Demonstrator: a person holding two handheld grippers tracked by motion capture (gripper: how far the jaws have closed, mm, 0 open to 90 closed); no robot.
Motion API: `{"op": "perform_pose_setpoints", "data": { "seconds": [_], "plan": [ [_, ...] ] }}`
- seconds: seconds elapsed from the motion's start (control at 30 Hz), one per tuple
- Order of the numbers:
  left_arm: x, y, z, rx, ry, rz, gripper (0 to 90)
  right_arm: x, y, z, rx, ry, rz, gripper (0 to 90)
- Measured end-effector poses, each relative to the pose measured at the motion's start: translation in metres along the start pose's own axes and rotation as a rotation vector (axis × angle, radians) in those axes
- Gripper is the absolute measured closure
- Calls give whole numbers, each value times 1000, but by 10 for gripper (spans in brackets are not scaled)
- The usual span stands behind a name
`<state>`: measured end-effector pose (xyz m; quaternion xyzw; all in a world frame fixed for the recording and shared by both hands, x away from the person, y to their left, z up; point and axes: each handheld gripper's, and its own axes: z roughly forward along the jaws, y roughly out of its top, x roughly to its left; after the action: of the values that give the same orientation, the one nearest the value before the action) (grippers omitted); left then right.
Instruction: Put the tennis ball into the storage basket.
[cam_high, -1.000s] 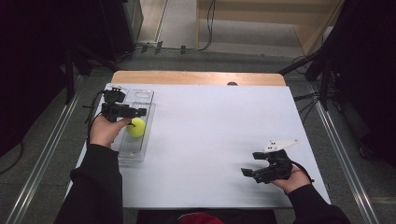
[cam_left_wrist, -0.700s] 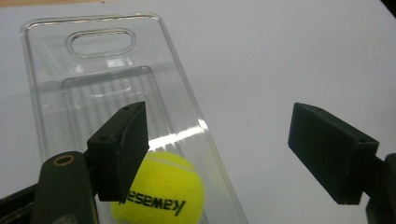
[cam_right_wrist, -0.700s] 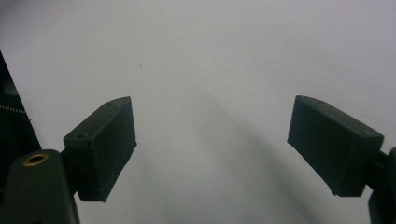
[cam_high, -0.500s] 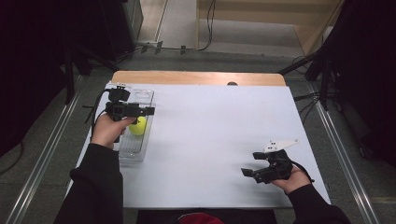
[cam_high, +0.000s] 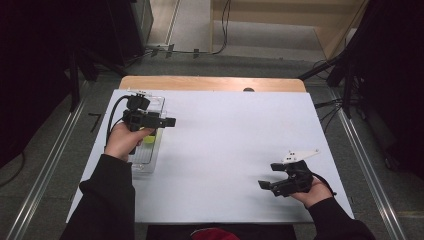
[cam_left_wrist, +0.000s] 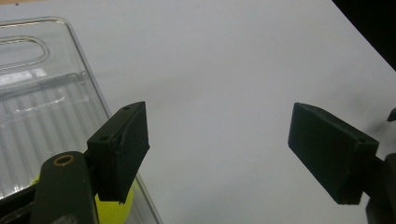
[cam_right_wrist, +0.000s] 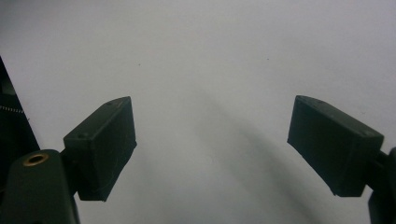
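Yellow-green round ball (cam_high: 146, 139) lies in the clear ribbed plastic tray (cam_high: 150, 165) at far left, under my left gripper (cam_high: 169, 122). Left gripper view: my jaws gape wide, empty. Right gripper (cam_right_wrist: 212, 149) view: mine likewise, over white table (cam_right_wrist: 210, 56).

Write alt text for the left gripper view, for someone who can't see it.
Two black jaws of the open left gripper frame a bare white table. At the left lies a clear plastic tray, and a yellow ball in it peeks out below the left jaw.
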<state>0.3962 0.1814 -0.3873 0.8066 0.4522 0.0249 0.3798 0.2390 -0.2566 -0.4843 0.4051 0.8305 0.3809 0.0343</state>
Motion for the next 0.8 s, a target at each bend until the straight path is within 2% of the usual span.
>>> {"op": "perform_pose_setpoints", "data": {
  "seconds": [0.43, 0.8],
  "plan": [
    [-10, -4, 12, 39, -38, 17, 214, 0, 0, 0, -1, -3, 6, 132],
    [-18, -10, 19, 58, -48, 38, 214, -1, 0, -1, -2, -11, 10, 132]
  ]
}}
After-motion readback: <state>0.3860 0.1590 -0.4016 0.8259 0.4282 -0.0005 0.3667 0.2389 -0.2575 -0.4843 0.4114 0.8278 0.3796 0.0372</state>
